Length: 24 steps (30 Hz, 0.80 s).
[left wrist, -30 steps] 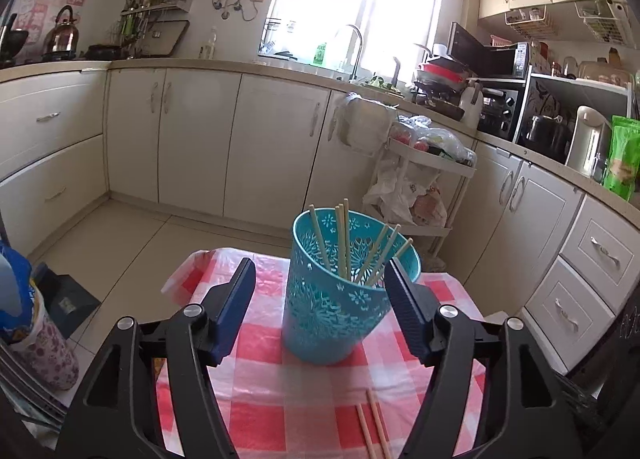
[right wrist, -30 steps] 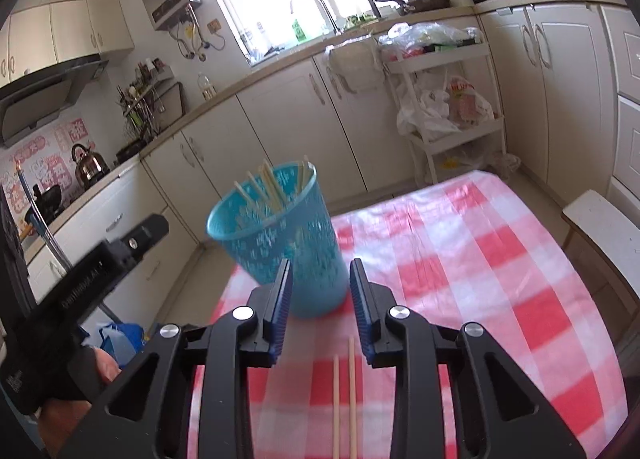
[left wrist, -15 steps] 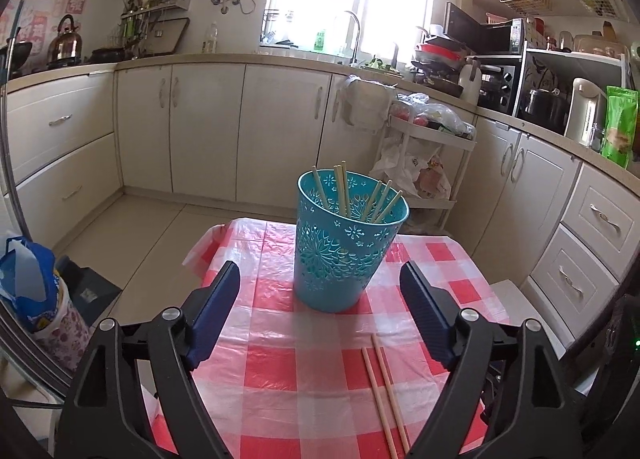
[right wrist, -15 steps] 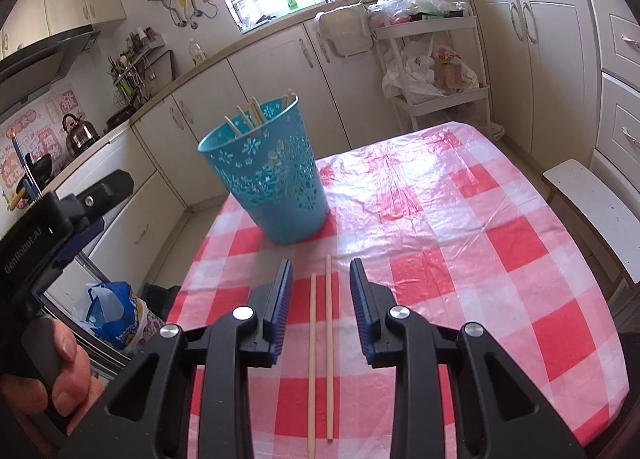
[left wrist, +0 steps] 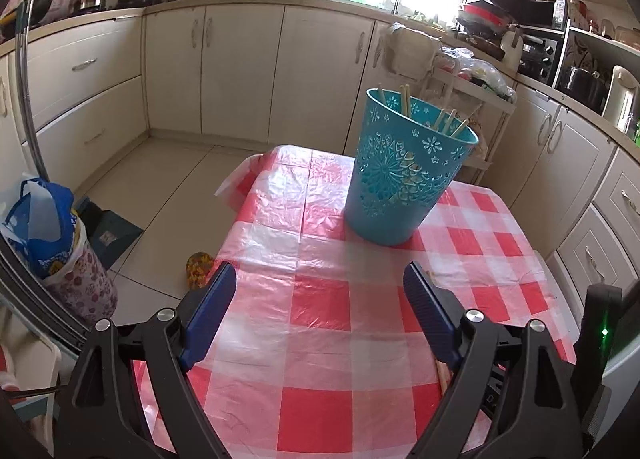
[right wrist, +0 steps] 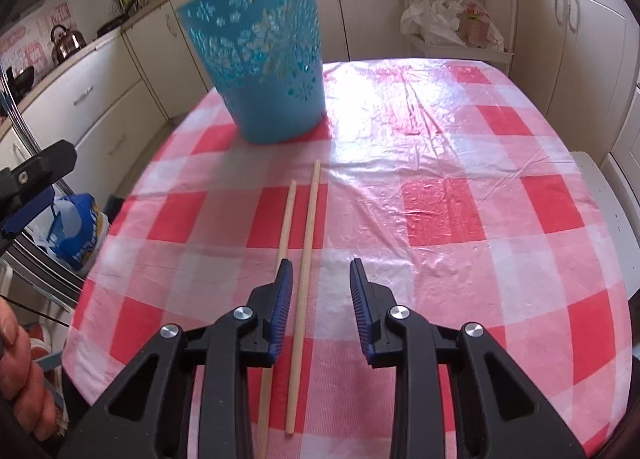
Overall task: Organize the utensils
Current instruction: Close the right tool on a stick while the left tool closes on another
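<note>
Right wrist view: we list a red-checked tablecloth [right wrist: 460,163] over the table, a blue basket [right wrist: 260,59] in the upper left of the frame, and two loose chopsticks lying parallel on the cloth below it, running toward the bottom edge. The right chopstick [right wrist: 305,243] passes between the jaws of our right gripper [right wrist: 320,283], close to the left pad; the left chopstick [right wrist: 285,223] disappears under that left finger. The jaws stand part open and press on nothing, so this claw is released. At the left edge we note the tip of the other gripper and, lower down, a hand. Left wrist view: the basket sits in the upper right of the frame with several chopsticks already standing in it; our left gripper [left wrist: 318,291] spans bare cloth in the lower half, and its jaws have just been opening, with nothing between them, so it too is released. Risks, as we judge them: closing now may catch one stick only and nudge the other, which could roll across the slick plastic cloth. A thin round stick gripped off its middle may pivot in the pads and droop. The light basket could tip if a stick strikes its rim on the way in.
</note>
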Tool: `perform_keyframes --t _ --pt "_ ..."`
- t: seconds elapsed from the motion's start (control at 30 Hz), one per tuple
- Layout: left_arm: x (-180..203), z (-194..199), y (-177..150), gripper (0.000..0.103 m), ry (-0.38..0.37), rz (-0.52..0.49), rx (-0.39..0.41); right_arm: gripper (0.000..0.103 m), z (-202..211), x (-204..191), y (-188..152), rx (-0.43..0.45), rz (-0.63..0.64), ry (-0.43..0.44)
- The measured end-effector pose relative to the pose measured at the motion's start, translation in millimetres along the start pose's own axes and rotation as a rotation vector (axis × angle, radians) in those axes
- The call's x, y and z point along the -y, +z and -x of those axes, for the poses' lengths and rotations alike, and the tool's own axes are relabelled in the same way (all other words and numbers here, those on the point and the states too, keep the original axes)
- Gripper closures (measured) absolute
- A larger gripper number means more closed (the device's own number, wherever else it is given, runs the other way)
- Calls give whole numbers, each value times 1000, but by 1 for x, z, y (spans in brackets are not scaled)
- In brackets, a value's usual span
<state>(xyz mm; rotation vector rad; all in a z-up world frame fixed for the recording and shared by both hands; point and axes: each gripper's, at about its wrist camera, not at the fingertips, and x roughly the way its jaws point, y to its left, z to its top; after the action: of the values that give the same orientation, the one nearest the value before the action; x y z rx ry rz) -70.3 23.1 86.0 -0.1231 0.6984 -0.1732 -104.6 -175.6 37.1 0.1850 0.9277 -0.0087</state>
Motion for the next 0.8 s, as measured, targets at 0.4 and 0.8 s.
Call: perform_keyframes --t 0.4,0.8 --pt "34 -17 -25 21 -37 -99 -87 97 -4 2 -6 -36 114 -72" --pt "77 -59 -47 21 -50 -195 -220 96 14 23 -9 -21 103 -22"
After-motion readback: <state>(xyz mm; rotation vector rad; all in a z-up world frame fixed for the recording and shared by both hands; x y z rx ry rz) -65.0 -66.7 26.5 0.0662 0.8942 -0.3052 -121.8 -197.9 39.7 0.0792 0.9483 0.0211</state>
